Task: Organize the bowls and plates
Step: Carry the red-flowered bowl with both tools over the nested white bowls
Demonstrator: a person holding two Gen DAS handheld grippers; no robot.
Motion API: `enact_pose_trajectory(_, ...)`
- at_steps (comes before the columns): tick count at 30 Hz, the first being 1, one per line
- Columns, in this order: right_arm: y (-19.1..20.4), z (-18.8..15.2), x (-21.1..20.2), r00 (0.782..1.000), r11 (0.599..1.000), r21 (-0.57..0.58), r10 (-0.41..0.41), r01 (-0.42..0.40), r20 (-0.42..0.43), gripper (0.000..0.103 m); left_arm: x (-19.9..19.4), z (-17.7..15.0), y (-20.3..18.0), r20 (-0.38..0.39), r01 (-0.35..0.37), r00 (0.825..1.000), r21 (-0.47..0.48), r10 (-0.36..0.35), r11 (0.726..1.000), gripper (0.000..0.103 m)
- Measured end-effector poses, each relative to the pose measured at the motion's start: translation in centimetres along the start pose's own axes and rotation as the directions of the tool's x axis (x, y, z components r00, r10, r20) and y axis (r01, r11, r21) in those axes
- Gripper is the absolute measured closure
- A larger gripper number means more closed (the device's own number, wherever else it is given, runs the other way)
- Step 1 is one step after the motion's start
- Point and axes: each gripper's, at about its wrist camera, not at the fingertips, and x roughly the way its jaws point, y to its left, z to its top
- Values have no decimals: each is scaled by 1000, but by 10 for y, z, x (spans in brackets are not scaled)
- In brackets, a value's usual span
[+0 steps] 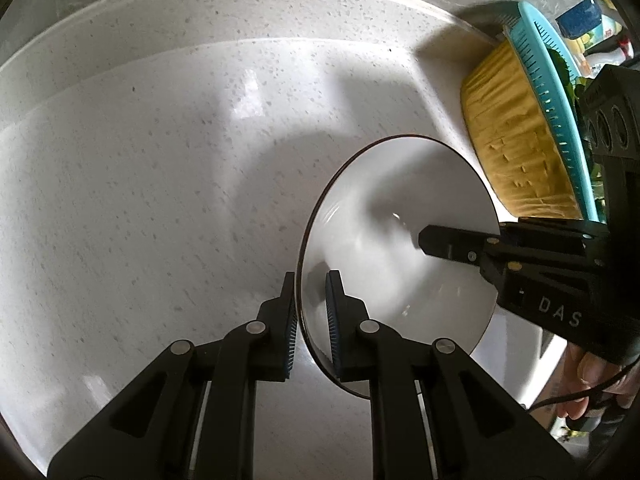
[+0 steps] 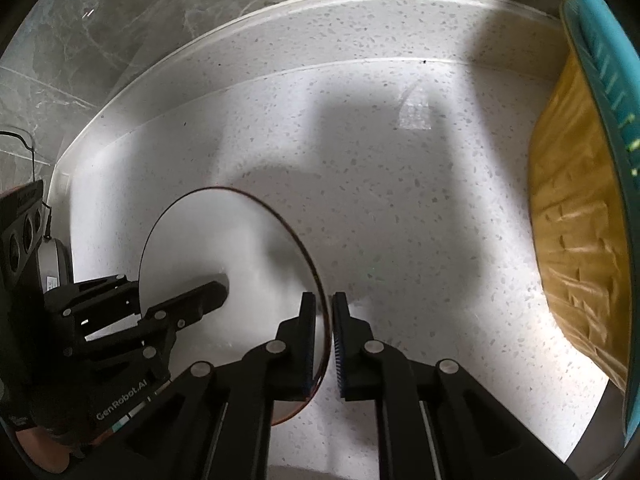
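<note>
Two claws pinch one white plate [image 1: 384, 216] with a thin dark rim, held on edge above the speckled white tabletop [image 1: 160, 180].

From the left wrist camera, the left claw [image 1: 312, 320] sits at 6 o'clock, its ribbed blue pads [image 1: 332, 320] pressed on either side of the plate's rim, one pad on the back and one on the front face. At 3 o'clock the right claw [image 1: 424, 240] reaches in, one black finger lying across the plate's front face; its other finger is hidden behind the plate. At 2 o'clock a yellow basin [image 1: 516, 140] nests under a teal colander [image 1: 548, 60] against the raised back edge of the tabletop.

From the right wrist camera, the left claw [image 2: 216, 292] enters at 9 o'clock with one finger across the plate [image 2: 224, 240]. At 6 o'clock the right claw [image 2: 324, 328] clamps the plate's near rim between its pads. At 3 o'clock the yellow basin [image 2: 576, 240] and teal colander [image 2: 608, 80] fill the edge, with the tabletop [image 2: 400, 220] between them and the plate.
</note>
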Motion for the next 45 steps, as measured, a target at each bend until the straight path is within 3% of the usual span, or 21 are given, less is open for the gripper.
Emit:
enact_pose_trajectory(21, -12, -45, -72, 997, 997, 34, 65, -67, 48, 88, -53, -39, -58, -22, 102, 995, 85, -100, 991, 92)
enact_pose_trajectory(37, -30, -140, -128, 987, 986, 81, 140, -146, 79, 85, -96, -118, -119, -58, 141, 989, 163, -134, 976, 92)
enact_pose_trajectory(45, -34, -188, -125, 985, 980, 105, 164, -168, 45, 84, -91, -169, -132, -113, 151, 985, 158, -134, 976, 92)
